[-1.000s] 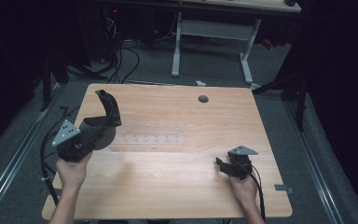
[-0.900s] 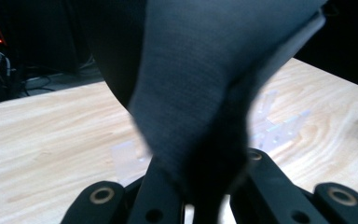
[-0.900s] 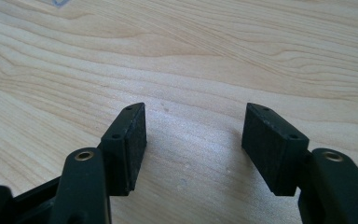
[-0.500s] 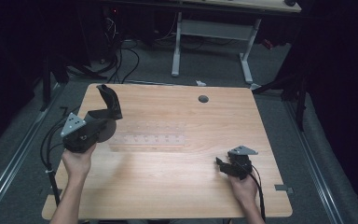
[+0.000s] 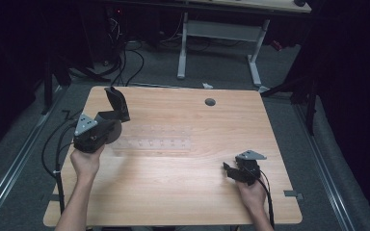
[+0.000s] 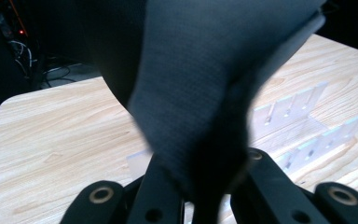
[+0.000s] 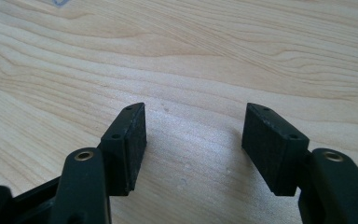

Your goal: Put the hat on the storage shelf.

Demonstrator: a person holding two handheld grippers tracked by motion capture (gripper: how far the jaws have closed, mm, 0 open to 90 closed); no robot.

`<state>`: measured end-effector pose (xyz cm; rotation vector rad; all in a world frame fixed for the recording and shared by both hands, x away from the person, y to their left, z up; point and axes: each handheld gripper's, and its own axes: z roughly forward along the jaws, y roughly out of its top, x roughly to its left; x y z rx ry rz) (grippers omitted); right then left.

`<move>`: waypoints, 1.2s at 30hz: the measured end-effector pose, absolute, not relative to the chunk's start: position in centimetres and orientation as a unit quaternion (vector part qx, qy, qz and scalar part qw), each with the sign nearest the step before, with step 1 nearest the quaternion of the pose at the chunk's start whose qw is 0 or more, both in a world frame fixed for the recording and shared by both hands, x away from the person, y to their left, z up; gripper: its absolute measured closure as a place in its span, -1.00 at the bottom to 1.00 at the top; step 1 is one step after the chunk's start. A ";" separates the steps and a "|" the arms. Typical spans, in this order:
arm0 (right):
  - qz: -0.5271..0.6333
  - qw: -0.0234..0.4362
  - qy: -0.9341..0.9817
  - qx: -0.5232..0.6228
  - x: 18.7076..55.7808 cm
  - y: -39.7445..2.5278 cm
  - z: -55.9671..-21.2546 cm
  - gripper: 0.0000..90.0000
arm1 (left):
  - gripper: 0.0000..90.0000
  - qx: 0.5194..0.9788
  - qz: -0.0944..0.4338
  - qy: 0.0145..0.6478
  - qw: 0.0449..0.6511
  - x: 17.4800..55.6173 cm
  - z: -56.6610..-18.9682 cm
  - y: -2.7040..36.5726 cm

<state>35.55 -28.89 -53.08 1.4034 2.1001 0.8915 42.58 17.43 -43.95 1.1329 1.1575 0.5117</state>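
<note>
A dark fabric piece [image 5: 117,102] is held clamped in the left gripper [image 5: 107,126] above the clear slotted rack [image 5: 154,143], not yet placed, while the right gripper [image 5: 231,172] rests spread and empty on the wooden table [image 5: 183,192].

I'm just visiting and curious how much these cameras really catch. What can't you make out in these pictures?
- Left gripper view: the dark fabric piece, clamped in the left gripper, is blurred and covers its jaw tips and part of the clear slotted rack.
- High view: the rack is faint against the table; its slots are too small to count.
- High view: the right gripper is small; its jaws are unclear.
</note>
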 end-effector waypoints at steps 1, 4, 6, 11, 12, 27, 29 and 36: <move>0.324 0.230 0.763 0.510 35.6 -28.9 -53.1 -0.11 | 0.90 0.500 0.228 0.513 0.659 42.7 -44.0 17.4; 0.324 0.229 0.763 0.510 35.6 -28.9 -53.1 -0.11 | 0.90 0.502 0.232 0.515 0.655 42.9 -44.3 17.3; 0.324 0.229 0.764 0.509 35.6 -28.9 -53.1 -0.11 | 0.90 0.504 0.234 0.518 0.650 43.1 -44.5 17.2; 0.324 0.229 0.764 0.509 35.6 -28.9 -53.1 -0.11 | 0.90 0.505 0.237 0.523 0.645 43.3 -44.9 16.9; 0.324 0.230 0.763 0.509 35.6 -28.9 -53.1 -0.11 | 0.90 0.506 0.237 0.524 0.643 43.4 -45.0 16.8; 0.324 0.230 0.764 0.509 35.6 -28.9 -53.1 -0.11 | 0.90 0.507 0.252 0.523 0.637 43.8 -46.3 16.1; 0.324 0.230 0.763 0.510 35.5 -28.9 -53.1 -0.11 | 0.90 0.506 0.253 0.524 0.637 43.8 -46.4 16.0; 0.324 0.230 0.764 0.509 35.6 -28.9 -53.1 -0.11 | 0.90 0.496 0.259 0.523 0.643 43.8 -46.9 15.9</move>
